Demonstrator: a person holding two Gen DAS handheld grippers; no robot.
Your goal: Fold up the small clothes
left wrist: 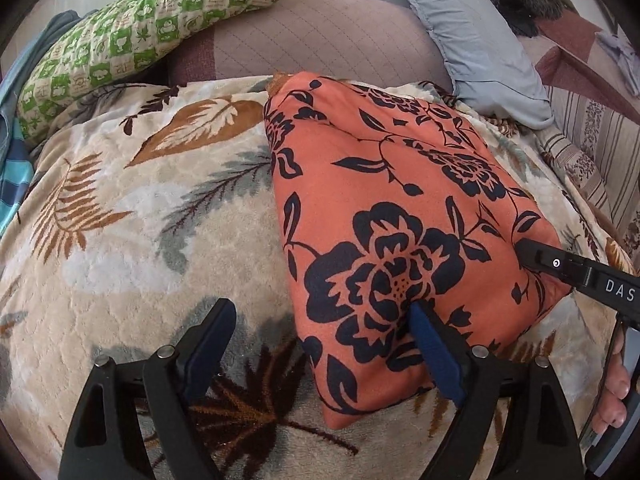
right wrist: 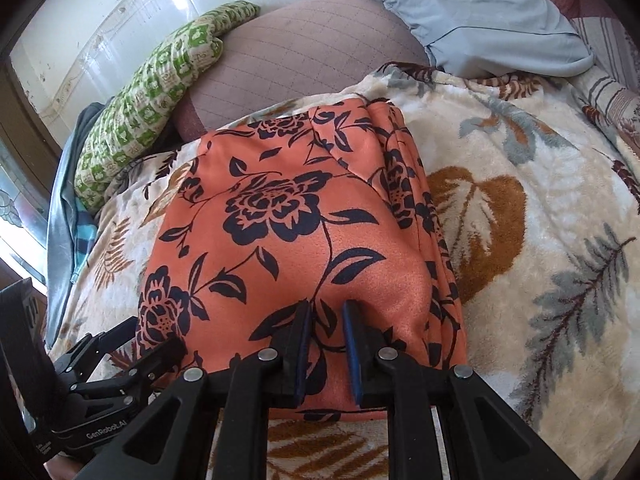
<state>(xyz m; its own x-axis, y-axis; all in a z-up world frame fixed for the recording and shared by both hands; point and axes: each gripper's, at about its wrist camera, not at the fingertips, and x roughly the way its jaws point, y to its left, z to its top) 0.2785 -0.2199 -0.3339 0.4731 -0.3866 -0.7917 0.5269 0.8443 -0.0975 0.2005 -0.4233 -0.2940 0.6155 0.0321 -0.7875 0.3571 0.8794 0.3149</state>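
- Gaping wide at lower centre, your left gripper (left wrist: 324, 320) holds nothing; 1 finger overlaps the cloth (left wrist: 400, 208).
- Your right gripper (right wrist: 326, 312) is nearly closed; whether it pinches cloth, I cannot tell.

The orange floral garment (right wrist: 304, 224) is running under the right gripper (right wrist: 326, 312), so its near edge is lying hidden there. A hand (left wrist: 614, 384) is showing only fingertips at the frame's edge. The striped blue cloth (left wrist: 14, 176) is being cut off at left.
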